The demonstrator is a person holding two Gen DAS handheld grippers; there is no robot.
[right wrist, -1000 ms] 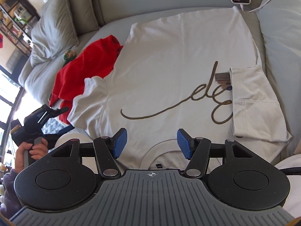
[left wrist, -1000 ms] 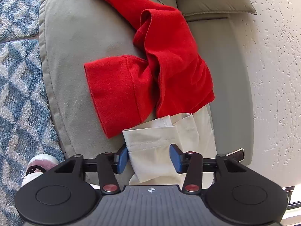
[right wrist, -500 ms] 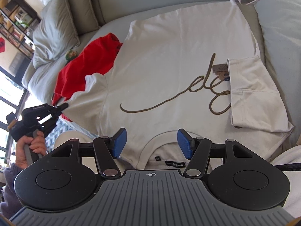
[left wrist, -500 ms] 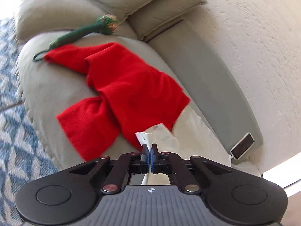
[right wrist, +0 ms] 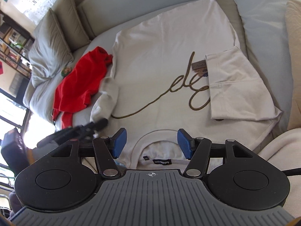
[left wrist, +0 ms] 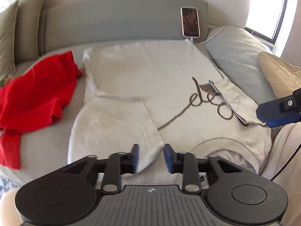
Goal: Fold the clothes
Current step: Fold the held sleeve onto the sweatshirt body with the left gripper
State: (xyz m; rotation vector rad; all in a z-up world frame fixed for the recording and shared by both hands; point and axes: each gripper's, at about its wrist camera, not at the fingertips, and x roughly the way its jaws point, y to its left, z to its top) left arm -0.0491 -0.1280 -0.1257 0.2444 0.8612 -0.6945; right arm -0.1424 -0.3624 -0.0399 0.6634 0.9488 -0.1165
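While it lies spread flat on the grey sofa seat (left wrist: 47, 146), the white cotton T-shirt with a brown looping cursive line across its chest (left wrist: 150, 79) has both short sleeves folded inward over the body, and its collar faces the cameras. Above the folded left sleeve (left wrist: 116, 124), the left hand-held gripper (left wrist: 151, 157) has its blue pads parting, with the sleeve's edge between them but not pinched. Over the collar (right wrist: 156, 141), the right hand-held gripper (right wrist: 152, 143) hangs with its jaws wide apart and nothing held. Just beside the shirt lies a crumpled red fleece garment (right wrist: 80, 86), touching its side. Against the grey backrest behind leans a smartphone in a pale case (left wrist: 190, 22), with beige cushions (right wrist: 54, 35) at the far end.
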